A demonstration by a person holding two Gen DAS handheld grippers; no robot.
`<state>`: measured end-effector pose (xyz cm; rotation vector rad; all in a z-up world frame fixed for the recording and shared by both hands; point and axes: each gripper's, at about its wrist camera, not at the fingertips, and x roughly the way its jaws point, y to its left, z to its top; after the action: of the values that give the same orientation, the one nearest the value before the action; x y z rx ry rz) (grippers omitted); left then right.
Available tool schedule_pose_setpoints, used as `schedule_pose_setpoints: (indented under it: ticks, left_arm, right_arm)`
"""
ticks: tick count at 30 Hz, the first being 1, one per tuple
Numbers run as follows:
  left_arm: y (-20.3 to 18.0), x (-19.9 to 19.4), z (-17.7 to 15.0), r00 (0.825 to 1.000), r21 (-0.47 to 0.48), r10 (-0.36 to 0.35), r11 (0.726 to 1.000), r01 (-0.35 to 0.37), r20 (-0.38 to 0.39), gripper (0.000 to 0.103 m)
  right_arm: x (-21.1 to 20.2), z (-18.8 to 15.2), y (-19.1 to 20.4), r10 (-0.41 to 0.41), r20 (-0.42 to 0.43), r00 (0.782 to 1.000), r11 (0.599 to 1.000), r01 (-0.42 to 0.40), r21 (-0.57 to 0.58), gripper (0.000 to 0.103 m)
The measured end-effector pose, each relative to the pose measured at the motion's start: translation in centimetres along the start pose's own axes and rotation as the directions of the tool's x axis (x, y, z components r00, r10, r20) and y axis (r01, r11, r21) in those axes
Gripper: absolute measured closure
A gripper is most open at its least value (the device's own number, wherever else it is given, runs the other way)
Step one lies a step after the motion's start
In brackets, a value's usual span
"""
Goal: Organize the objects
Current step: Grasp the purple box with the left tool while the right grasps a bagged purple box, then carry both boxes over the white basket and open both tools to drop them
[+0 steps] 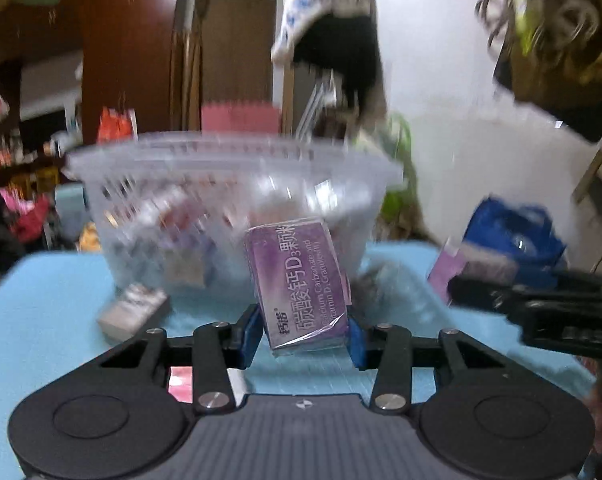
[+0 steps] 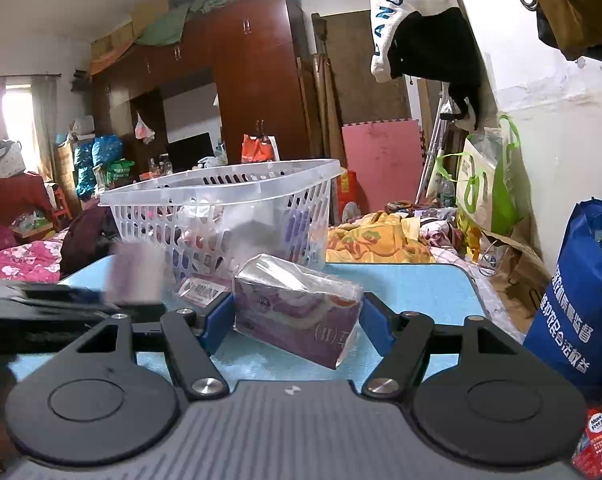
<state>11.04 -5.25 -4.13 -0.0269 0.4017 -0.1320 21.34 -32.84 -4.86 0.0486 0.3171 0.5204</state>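
Now both grippers hold boxes above the blue table (image 2: 421,284): the left gripper (image 1: 303,330) pinches a purple box (image 1: 299,280), the right gripper (image 2: 297,320) a wrapped box (image 2: 297,308). Next, seemingly, each goes over the basket (image 2: 221,176) rim and is released.

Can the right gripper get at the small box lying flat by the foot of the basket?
Probably not as things stand: the right gripper is already closed on a wrapped purple box, which sits between it and the small box by the basket.
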Motion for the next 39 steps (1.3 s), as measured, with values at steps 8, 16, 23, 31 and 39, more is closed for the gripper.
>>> schedule_pose_setpoints:
  ticks: [8,16,23,31,39]
  left_arm:
    - [4.9,-5.3,2.7,0.992,-0.008,0.001,1.0,0.0,0.122,0.056]
    - [6.9,-4.7,11.6,0.985,-0.005,0.012,1.0,-0.011,0.173,0.056]
    - [7.2,4.6,15.7,0.999,-0.001,0.049,0.999,-0.049,0.015,0.035]
    - [8.2,3.1,12.1,0.999,-0.077,0.036,0.996,-0.035,0.012,0.028]
    - [5.6,-1.1,3.1,0.995,-0.005,0.021,1.0,-0.022,-0.096,0.014]
  right_arm:
    - [-1.5,0.7,1.1,0.107,0.049,0.993,0.994,-0.107,0.01,0.032]
    - [-1.8,9.7,5.7,0.171,0.122,0.978,0.976,-0.151,-0.156,0.032]
    - [6.5,15.3,6.1,0.174,0.036,0.984,0.971,-0.165,-0.171,0.013]
    - [4.7,13.2,4.9,0.153,0.015,0.988,0.978,-0.149,-0.143,0.0]
    - [2.2,6.8,2.9,0.156,-0.06,0.986,0.982,-0.162,-0.094,0.0]
